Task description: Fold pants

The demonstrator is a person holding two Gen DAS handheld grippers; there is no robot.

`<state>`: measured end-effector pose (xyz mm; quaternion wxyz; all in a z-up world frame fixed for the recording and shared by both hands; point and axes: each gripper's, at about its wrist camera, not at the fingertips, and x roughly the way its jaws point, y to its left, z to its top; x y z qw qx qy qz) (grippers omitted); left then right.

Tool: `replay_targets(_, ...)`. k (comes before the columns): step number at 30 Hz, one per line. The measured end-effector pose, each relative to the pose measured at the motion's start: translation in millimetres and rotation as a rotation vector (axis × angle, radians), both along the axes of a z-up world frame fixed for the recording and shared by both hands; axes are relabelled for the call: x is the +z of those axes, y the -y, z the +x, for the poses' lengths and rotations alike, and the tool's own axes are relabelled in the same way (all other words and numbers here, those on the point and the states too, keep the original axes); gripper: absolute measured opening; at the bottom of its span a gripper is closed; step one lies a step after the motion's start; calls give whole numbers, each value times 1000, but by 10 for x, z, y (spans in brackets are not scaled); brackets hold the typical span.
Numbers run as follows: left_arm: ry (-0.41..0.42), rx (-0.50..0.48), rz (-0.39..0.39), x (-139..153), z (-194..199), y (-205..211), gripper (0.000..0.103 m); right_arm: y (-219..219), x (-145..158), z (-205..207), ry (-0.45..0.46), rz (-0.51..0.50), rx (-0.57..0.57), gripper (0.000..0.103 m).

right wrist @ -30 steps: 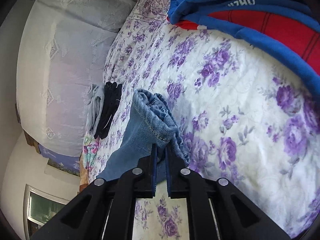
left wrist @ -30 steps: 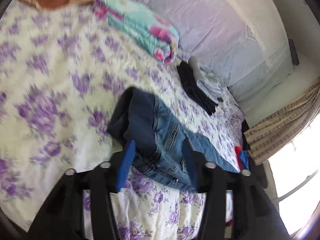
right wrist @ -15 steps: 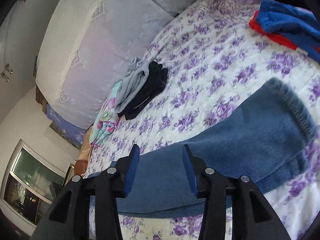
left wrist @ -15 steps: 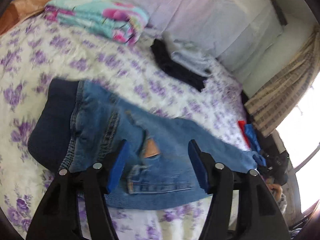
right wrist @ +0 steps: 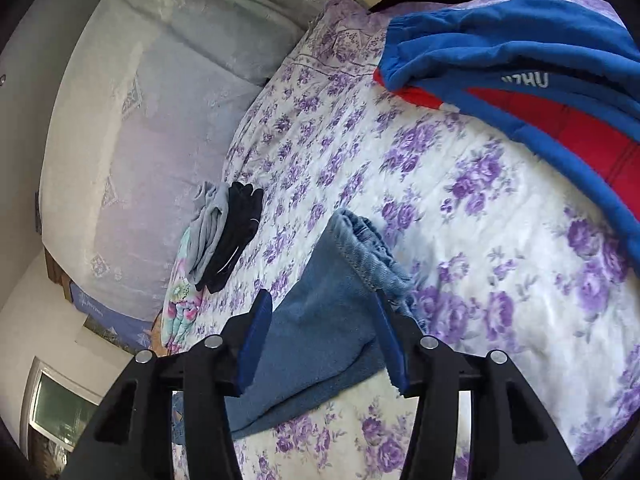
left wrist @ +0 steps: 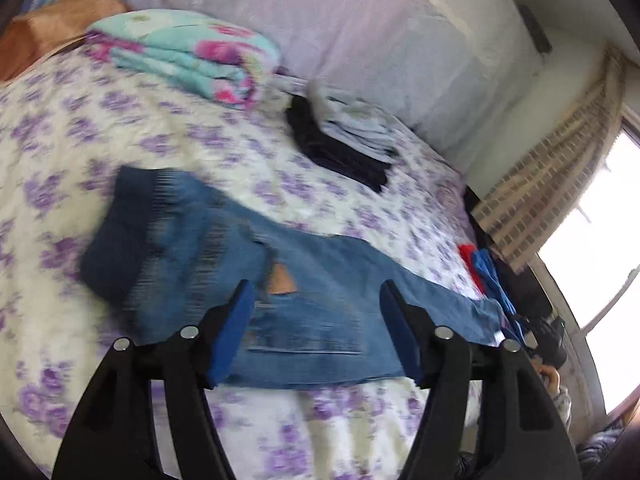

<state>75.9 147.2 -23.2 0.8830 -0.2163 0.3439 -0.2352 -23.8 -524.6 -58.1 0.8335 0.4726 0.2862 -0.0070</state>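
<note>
Blue jeans [left wrist: 248,280] lie flat across the purple-flowered bedspread [left wrist: 120,136], waistband and dark lining at the left, legs running right. My left gripper [left wrist: 316,320] is open, its fingers above the seat of the jeans near a tan patch [left wrist: 282,280], holding nothing. In the right wrist view the leg ends of the jeans [right wrist: 340,300] lie stacked, hems pointing away. My right gripper [right wrist: 324,332] is open, one finger on each side of the leg, not gripping it.
A folded teal floral blanket [left wrist: 188,56] and a stack of folded dark and grey clothes [left wrist: 344,136] lie near the headboard side. A blue and red garment [right wrist: 540,80] lies on the bed's far right. A curtain [left wrist: 552,184] and window are at the right.
One second ago my right gripper was shut on the jeans' leg ends; it has opened and let go. The jeans went from bunched to laid out flat. Both grippers have drawn back a little.
</note>
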Motion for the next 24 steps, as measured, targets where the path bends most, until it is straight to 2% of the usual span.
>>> replay_targets(2, 10, -61, 23, 8, 45, 261, 64, 29, -97, 16, -20, 48, -3, 52)
replay_targets(6, -25, -125, 22, -124, 228, 619, 65, 49, -234, 124, -27, 85, 9, 52)
replay_targets(8, -23, -115, 76, -225, 305, 758, 67, 48, -290, 157, -36, 67, 7, 47)
replay_targets(10, -12, -92, 145, -310, 346, 837, 67, 22, -286, 244, -35, 28, 23, 30)
replay_targets(11, -5, -91, 171, -340, 349, 865, 67, 7, -271, 292, -32, 16, 31, 25)
replay_targets(12, 2, -93, 190, -352, 336, 880, 67, -4, -240, 330, -25, 12, 38, 13)
replay_targets(13, 11, -98, 211, -361, 322, 896, 67, -15, -179, 371, -14, 9, 49, 10)
replay_targets(15, 13, -105, 216, -358, 319, 891, 67, -40, 84, 487, 51, 23, 84, 9)
replay_targets(18, 3, -112, 188, -342, 344, 840, 67, -78, 546, 658, 159, 98, 136, 9)
replay_targets(21, 0, -116, 173, -337, 349, 804, 67, -143, 933, 692, 236, 80, 180, 8)
replay_targets(22, 0, -118, 169, -338, 346, 788, 67, -129, 956, 656, 232, 59, 181, 8)
replay_targets(24, 2, -120, 165, -337, 335, 759, 67, -47, 715, 509, 148, 37, 154, 8)
